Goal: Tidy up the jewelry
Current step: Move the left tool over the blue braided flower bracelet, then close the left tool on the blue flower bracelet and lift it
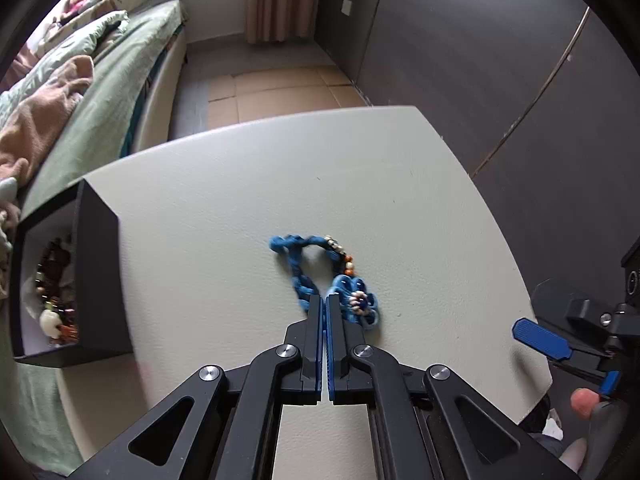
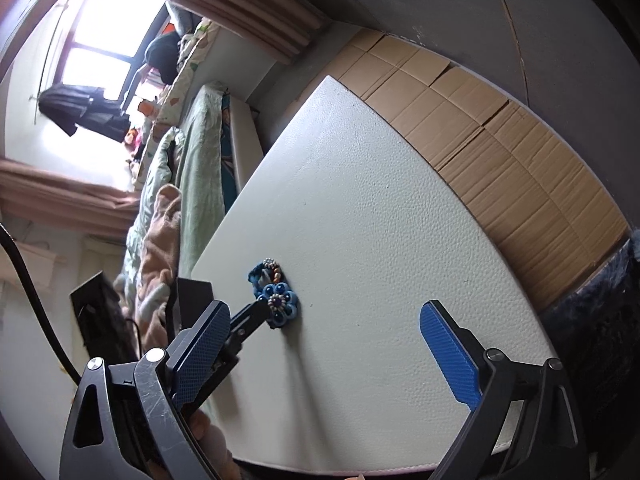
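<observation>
A blue braided bracelet (image 1: 316, 264) with beads and a flower-shaped knot lies on the white table (image 1: 240, 208). My left gripper (image 1: 324, 300) is shut, its fingertips pinching the bracelet's near end where the cord meets the flower. In the right wrist view the bracelet (image 2: 276, 294) lies at the table's left side with the left gripper's fingers (image 2: 250, 316) on it. My right gripper (image 2: 324, 344) is open and empty above the table's near edge, to the right of the bracelet. It also shows in the left wrist view (image 1: 544, 338).
A black open box (image 1: 96, 272) holding several pieces of jewelry (image 1: 54, 300) stands at the table's left edge. A bed with green bedding (image 1: 92, 92) lies beyond it. Flattened cardboard (image 2: 500, 152) covers the floor past the table. A dark wall stands to the right.
</observation>
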`<state>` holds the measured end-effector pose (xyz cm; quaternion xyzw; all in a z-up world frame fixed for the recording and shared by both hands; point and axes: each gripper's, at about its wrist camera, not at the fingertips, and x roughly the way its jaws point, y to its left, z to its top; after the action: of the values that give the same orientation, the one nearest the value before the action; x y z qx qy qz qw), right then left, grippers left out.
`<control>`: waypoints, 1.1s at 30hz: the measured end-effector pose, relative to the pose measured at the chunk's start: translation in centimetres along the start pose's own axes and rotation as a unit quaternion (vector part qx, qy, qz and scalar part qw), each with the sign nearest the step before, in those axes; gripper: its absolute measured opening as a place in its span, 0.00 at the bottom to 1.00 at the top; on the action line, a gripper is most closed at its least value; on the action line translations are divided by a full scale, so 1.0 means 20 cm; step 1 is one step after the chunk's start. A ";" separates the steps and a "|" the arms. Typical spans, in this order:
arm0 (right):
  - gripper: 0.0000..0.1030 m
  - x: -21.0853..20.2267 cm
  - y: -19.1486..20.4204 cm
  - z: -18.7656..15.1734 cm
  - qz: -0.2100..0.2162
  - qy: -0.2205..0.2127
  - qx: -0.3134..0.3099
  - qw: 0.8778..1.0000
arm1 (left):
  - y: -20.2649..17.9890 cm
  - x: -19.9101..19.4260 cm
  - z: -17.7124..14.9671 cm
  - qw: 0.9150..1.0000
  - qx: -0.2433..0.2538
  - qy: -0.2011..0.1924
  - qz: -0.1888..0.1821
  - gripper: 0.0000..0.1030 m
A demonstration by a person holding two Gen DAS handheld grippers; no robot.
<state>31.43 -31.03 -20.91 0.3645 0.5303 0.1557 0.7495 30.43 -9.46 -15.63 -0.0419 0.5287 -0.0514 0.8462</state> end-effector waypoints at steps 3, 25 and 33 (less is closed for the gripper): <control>0.93 0.03 0.02 -0.01 0.009 0.012 0.005 1.000 | 0.05 -0.06 0.01 1.000 0.001 -0.013 0.002 0.00; 0.93 0.06 0.12 -0.04 -0.025 0.021 -0.045 0.998 | 0.12 -0.02 0.08 0.997 -0.050 0.034 -0.046 0.31; 0.93 0.02 0.06 -0.03 -0.018 0.014 -0.026 0.999 | -0.01 0.10 0.08 0.997 -0.039 0.040 -0.051 0.58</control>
<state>31.28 -29.78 -20.48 0.3333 0.5430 0.1608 0.7538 32.80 -9.90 -16.60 -0.0995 0.5609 -0.0755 0.8184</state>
